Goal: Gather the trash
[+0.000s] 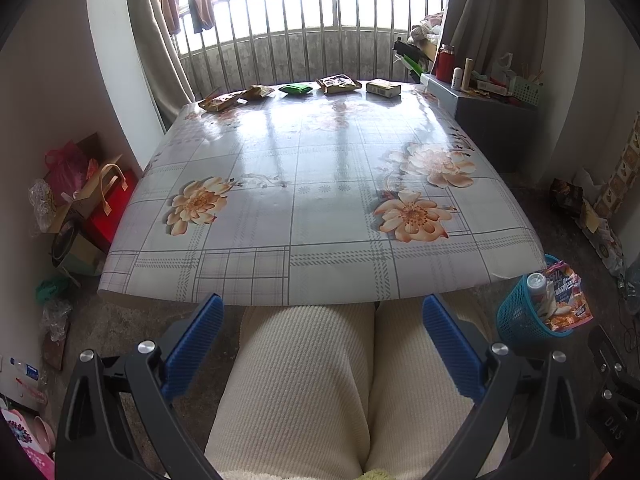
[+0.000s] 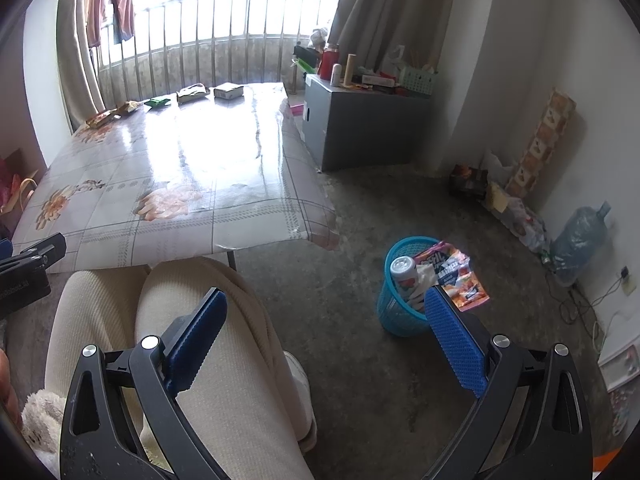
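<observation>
Wrappers (image 1: pixel 336 83) line table's (image 1: pixel 320 184) far edge (basket (image 2: pixel 394 312) floored)

The table (image 1: pixel 320 184) wears a glossy pale grey cloth with a darker grey plaid grid and peach-orange flowers, and along its far edge lie a brown-and-orange wrapper (image 1: pixel 221 101), a tan one (image 1: pixel 258 91), a bright green packet (image 1: pixel 296 88), a brown-and-cream packet (image 1: pixel 339 83) and a cream box (image 1: pixel 383 88). Off the near right corner, a turquoise mesh basket (image 2: pixel 390 308) holds a white-capped bottle (image 2: pixel 403 274) and an orange, pink and white snack bag (image 2: pixel 456 276). Both grippers have ribbed blue pads (image 1: pixel 452 344) on black frames, over the person's cream ribbed trousers (image 1: pixel 304 380).
</observation>
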